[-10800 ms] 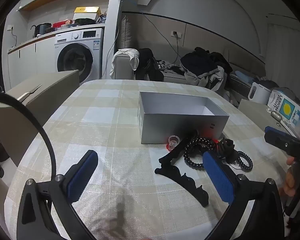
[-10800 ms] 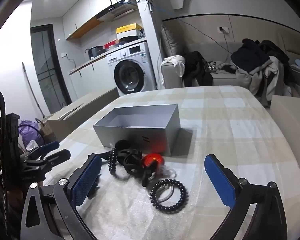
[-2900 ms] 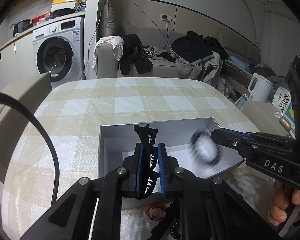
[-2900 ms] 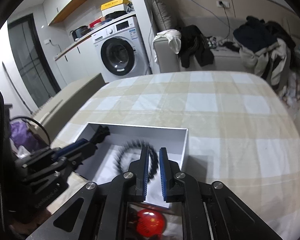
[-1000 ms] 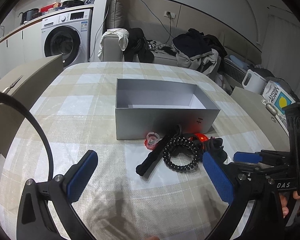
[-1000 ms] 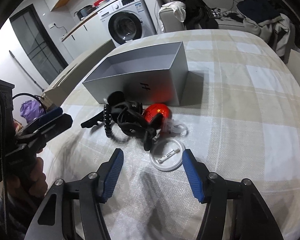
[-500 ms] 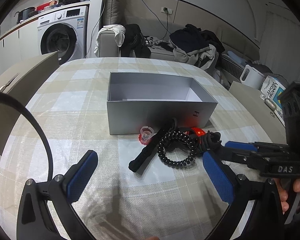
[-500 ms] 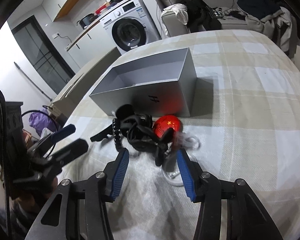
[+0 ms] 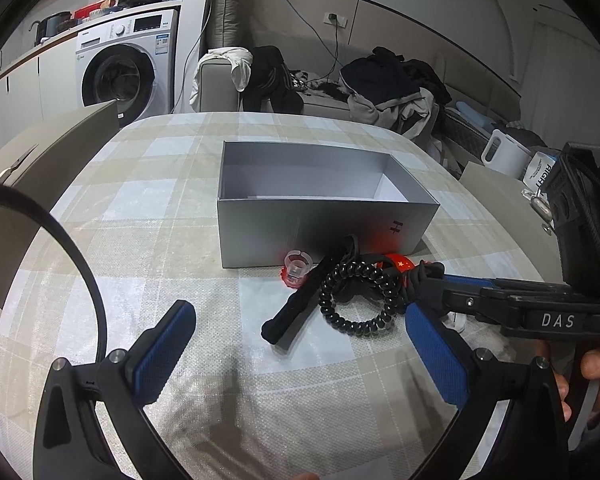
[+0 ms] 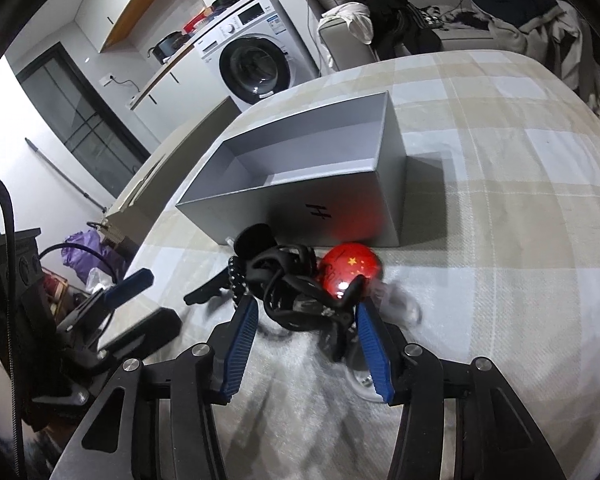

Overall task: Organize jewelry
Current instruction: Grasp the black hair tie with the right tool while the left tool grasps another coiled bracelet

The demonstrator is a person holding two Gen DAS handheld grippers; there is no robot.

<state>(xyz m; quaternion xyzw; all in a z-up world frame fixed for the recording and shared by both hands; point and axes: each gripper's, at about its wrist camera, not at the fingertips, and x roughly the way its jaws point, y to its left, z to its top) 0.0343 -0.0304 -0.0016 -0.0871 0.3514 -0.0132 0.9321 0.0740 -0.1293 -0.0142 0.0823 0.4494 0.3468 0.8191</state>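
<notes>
An open grey box stands on the checked tablecloth; it also shows in the right wrist view. In front of it lies a pile: a black spiral hair tie, a long black clip, a small clear ring, a red flag-print ball and tangled black cords. My left gripper is open and empty, short of the pile. My right gripper is open with its fingers on either side of the black cords; in the left wrist view it reaches into the pile from the right.
A cardboard box stands off the table's left edge. A clear bangle lies under my right gripper. Behind the table are a washing machine and a sofa with clothes. A white kettle is at the right.
My right gripper has moved forward into the pile and narrowed around the black cords. My left gripper has moved slightly closer and stays open.
</notes>
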